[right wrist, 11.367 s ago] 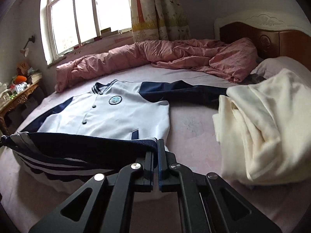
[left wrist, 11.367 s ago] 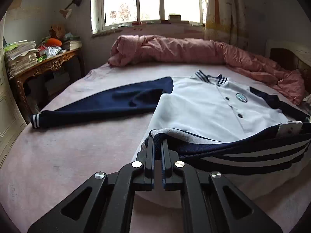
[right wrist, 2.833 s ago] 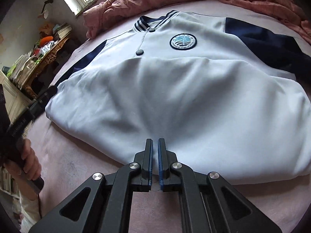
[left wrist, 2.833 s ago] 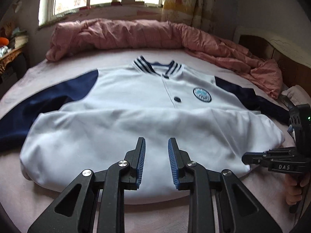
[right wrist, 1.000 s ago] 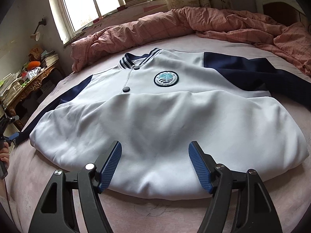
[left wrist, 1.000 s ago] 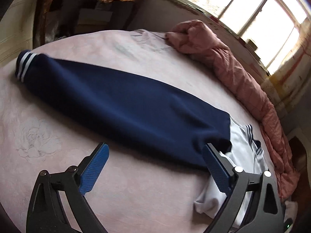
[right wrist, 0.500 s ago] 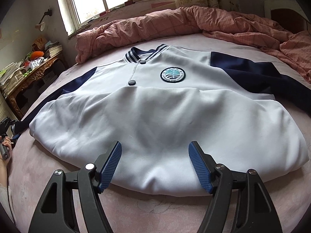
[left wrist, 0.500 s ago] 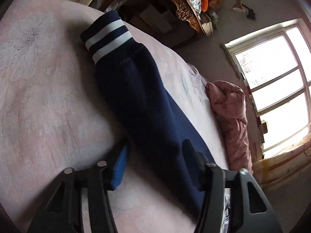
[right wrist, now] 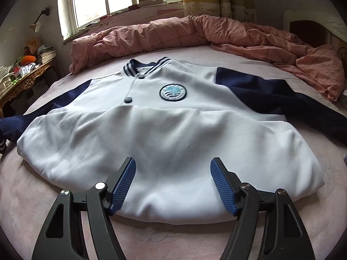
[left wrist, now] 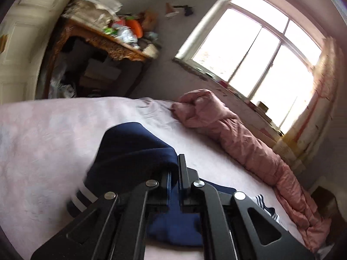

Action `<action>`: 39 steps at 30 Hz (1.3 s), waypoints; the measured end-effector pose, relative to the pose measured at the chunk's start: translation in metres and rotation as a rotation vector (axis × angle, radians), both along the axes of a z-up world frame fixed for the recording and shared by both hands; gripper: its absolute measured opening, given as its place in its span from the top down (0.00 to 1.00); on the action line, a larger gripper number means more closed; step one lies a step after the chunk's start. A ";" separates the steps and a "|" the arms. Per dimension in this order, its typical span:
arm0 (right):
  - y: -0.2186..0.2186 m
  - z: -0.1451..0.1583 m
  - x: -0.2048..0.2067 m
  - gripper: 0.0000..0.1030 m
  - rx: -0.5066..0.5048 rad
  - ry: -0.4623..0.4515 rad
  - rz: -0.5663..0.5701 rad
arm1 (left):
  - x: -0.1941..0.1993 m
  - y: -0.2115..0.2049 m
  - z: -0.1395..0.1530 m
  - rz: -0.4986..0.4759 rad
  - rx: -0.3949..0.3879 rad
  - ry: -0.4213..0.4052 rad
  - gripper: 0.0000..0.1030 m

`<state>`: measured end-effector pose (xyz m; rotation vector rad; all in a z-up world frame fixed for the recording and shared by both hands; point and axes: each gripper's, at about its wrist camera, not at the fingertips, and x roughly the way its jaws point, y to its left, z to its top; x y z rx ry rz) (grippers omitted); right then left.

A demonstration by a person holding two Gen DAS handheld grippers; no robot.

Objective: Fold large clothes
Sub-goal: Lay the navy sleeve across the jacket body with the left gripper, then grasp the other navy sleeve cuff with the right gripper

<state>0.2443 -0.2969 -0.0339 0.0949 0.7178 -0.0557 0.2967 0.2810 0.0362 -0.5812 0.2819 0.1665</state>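
A white jacket (right wrist: 173, 134) with navy sleeves and a round chest badge lies on the pink bed, its lower half folded up over the front. My left gripper (left wrist: 174, 169) is shut on the navy left sleeve (left wrist: 130, 151) and holds it lifted off the sheet, the striped cuff (left wrist: 81, 197) hanging below. That sleeve also shows in the right wrist view (right wrist: 13, 123) at the far left. My right gripper (right wrist: 172, 182) is open and empty, just above the jacket's near folded edge. The other navy sleeve (right wrist: 282, 99) lies stretched out to the right.
A crumpled pink quilt (right wrist: 195, 34) runs along the far side of the bed under the window and also shows in the left wrist view (left wrist: 238, 134). A cluttered carved wooden table (left wrist: 104, 43) stands left of the bed. A headboard (right wrist: 314, 28) is at the right.
My left gripper has closed on the navy sleeve near the cuff and lifted it off the bed. My right gripper has stayed open over the jacket's near edge.
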 end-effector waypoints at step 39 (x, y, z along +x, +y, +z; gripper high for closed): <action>-0.031 0.016 0.002 0.29 -0.179 -0.077 -0.106 | -0.003 -0.177 -0.058 -0.235 0.330 0.426 0.31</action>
